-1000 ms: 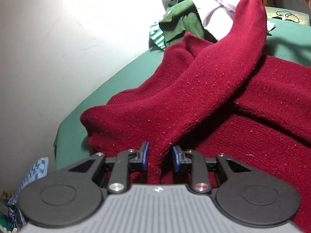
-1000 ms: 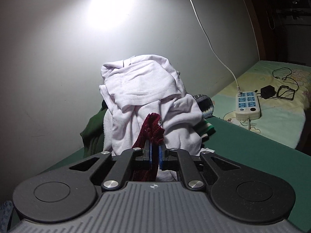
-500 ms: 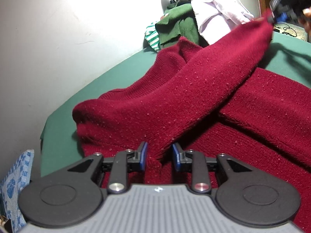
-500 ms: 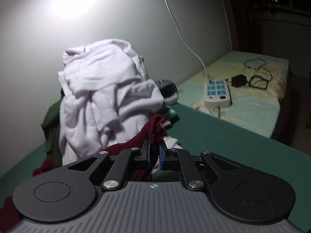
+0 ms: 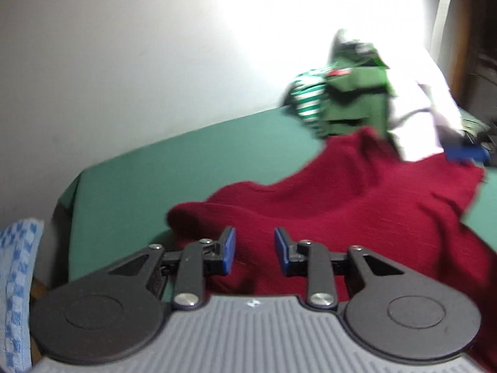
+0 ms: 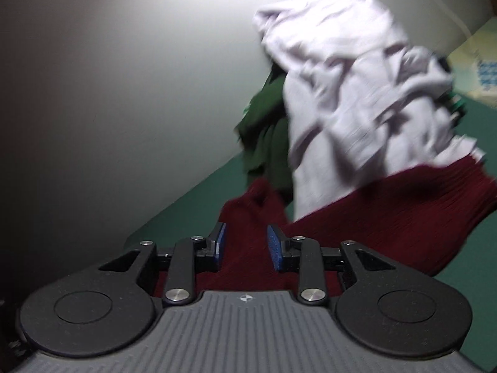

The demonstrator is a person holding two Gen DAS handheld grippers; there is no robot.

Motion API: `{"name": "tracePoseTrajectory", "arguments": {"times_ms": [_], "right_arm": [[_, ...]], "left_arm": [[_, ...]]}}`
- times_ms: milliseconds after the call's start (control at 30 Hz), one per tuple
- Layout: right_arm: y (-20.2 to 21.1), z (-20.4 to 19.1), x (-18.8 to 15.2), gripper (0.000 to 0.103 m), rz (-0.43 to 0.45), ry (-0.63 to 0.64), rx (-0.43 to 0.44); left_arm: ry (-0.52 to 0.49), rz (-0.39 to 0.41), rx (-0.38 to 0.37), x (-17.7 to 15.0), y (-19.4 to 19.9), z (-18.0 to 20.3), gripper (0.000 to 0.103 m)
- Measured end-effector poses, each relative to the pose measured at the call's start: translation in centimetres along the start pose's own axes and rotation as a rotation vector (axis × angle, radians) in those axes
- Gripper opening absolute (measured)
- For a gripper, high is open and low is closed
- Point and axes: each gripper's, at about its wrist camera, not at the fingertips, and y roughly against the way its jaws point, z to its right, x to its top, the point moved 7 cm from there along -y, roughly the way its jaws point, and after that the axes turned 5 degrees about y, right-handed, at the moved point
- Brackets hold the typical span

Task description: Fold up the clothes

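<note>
A dark red knit sweater [image 5: 357, 211] lies on the green surface [image 5: 192, 161], with a sleeve folded across its body. My left gripper [image 5: 254, 250] is open just above the sweater's near edge, with nothing between its blue pads. My right gripper [image 6: 245, 247] is open over the sweater [image 6: 388, 214] and holds nothing. The right gripper's blue pads also show at the far right of the left wrist view [image 5: 466, 152], at the sleeve's end.
A pile of clothes stands against the white wall: a white garment [image 6: 357, 71], a dark green one [image 5: 357, 99] and a green-striped one [image 5: 307, 102]. A blue-checked cloth [image 5: 15, 279] hangs at the left. A power strip [image 6: 487, 74] lies on the bedding.
My right gripper has lowered the sleeve onto the sweater and opened, letting it go. My left gripper has opened wider and pulled back from the fabric. Both views are blurred by motion.
</note>
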Motion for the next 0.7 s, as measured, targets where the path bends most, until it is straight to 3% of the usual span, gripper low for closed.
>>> {"name": "tracePoseTrajectory", "arguments": {"times_ms": [133,200,300,367,400,500,600,633,700], "right_arm": [[-3.8,0.1,-1.3,0.017,-0.105,0.05,-0.035],[-4.0,2.2,-1.1,0.001,-0.092,0.026,-0.115],[-3.2,5.7,0.0,0.0,-0.006,0.019,-0.253],[-2.5,5.8,0.3,0.0,0.003,-0.005,-0.223],[-2.1,5.2,0.4,0.005,0.011,0.002,-0.213],[-1.9,1.2,0.3,0.008,0.011,0.134,-0.114],[-4.4,-2.2,-1.4,0.016,-0.12,0.149,0.05],[-5.5,-2.8,-2.1,0.022,-0.175,0.151,0.068],[-6.9,-2.6,-2.6,0.012,-0.192,0.172,-0.017]], "left_arm": [[0.051,-0.051,0.017,-0.5,-3.3,-0.9,0.02],[0.048,-0.056,0.018,-0.7,-4.2,-0.6,0.018],[0.014,-0.039,0.038,-0.6,-4.8,0.0,0.017],[0.014,-0.04,0.036,-0.4,-4.7,0.0,0.017],[0.017,-0.032,0.036,-0.2,-4.4,-0.2,0.019],[0.022,0.004,0.039,0.5,-3.3,-0.7,0.022],[0.008,-0.032,0.07,0.3,-3.9,-0.8,0.025],[0.009,-0.036,0.08,0.0,-3.7,-0.8,0.025],[0.033,-0.037,0.091,-0.7,-2.1,-0.7,0.026]]}}
